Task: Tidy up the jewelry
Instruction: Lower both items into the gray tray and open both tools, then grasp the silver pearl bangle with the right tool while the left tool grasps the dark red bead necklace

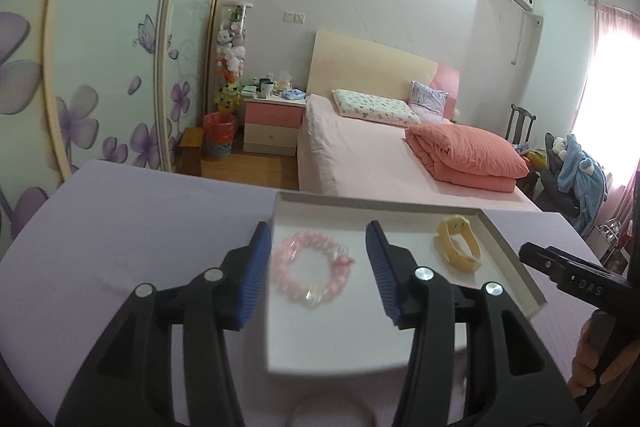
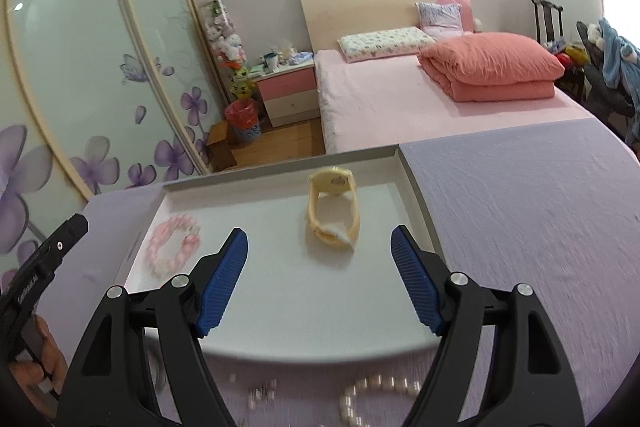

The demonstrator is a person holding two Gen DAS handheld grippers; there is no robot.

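We've got the white tray [image 2: 416, 183] on the lavender tabletop [image 2: 520, 211], holding the yellow watch [image 2: 332, 215] and pink bead bracelet [image 1: 312, 267]. Both the left gripper [image 1: 318, 267] and right gripper [image 2: 320, 279] are spread, empty. Pearl bracelet [image 2: 372, 399] outside probably goes next; we'd pinch one bead strand low.

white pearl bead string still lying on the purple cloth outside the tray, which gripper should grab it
Right. The white pearl bead string lies just beneath the open right gripper; the open left gripper hangs over the pink bead bracelet.

"DAS" on right claw [image 1: 576, 281] body
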